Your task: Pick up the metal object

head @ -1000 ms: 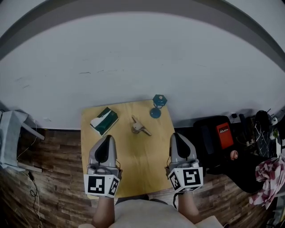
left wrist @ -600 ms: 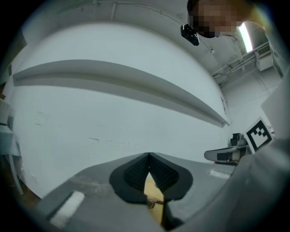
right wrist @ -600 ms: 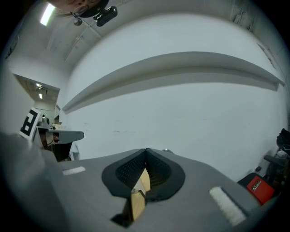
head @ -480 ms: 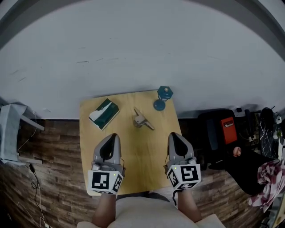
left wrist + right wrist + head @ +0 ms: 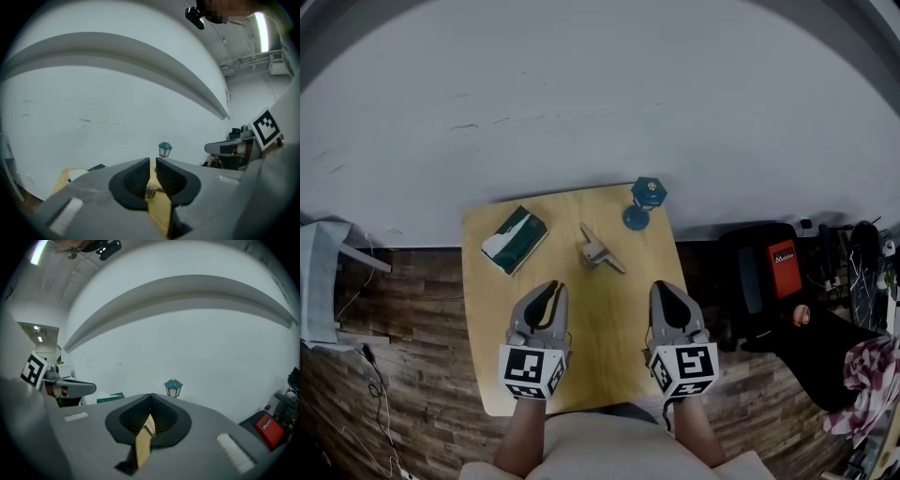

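Observation:
The metal object, a small grey angled piece, lies on the wooden table near its far middle. My left gripper hovers over the table's near left. Its jaws are opening, a narrow gap shows between them and nothing is held. Through that gap in the left gripper view the metal object shows well ahead. My right gripper is at the near right, shut and empty, its tips meeting in the right gripper view.
A green and white box lies at the table's far left. A teal lantern stands at the far right corner. A black bag and a checked cloth lie on the floor to the right. The white wall rises behind the table.
My left gripper has shifted right toward the table's middle and turned slightly inward, and its jaws have parted a little. The right gripper has barely moved.

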`<state>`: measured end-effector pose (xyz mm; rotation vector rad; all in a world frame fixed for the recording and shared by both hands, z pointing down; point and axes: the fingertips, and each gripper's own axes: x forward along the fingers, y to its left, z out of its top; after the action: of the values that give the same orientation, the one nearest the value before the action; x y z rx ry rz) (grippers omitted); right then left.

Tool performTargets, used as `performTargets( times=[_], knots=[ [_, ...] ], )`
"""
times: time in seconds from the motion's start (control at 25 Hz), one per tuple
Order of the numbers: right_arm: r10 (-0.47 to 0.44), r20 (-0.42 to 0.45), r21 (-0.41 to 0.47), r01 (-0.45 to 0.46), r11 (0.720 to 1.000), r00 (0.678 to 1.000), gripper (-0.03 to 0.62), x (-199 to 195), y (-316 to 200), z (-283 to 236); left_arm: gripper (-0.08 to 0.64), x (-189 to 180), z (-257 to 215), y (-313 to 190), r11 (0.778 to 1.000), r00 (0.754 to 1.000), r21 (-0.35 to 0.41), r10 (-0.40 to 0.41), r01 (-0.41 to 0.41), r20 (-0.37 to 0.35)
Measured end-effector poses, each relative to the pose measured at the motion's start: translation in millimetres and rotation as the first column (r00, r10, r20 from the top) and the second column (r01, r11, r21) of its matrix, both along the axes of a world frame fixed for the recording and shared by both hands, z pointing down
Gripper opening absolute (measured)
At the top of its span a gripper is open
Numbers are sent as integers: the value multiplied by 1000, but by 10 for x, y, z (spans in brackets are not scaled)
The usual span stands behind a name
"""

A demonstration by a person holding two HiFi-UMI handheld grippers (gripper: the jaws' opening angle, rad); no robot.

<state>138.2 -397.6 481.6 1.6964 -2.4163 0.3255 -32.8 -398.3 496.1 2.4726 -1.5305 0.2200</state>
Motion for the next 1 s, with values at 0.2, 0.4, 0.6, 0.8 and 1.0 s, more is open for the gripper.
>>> performTargets(
  times=[0.2, 0.4, 0.6, 0.8, 1.0],
  knots=[
    [0, -4, -29, 0, 1000, 1000, 2, -8, -50, 117, 99, 149, 309, -117, 992, 994, -84, 101, -97, 39],
    [6, -7, -57, -6, 998, 1000, 2, 15, -105, 230, 183, 241, 604, -266, 973, 978, -143, 195, -182, 80],
    [9, -10, -81, -10, 997, 1000, 2, 25, -142, 320, 256, 314, 834, -454, 953, 962, -193, 255, -232, 101],
    [7, -15, -105, -9, 994, 1000, 2, 36, -158, 406, 293, 434, 1132, -607, 922, 932, -256, 334, -292, 141],
    [6, -16, -136, -8, 991, 1000, 2, 38, -141, 515, 319, 526, 1437, -785, 902, 911, -299, 372, -310, 177]
  ],
)
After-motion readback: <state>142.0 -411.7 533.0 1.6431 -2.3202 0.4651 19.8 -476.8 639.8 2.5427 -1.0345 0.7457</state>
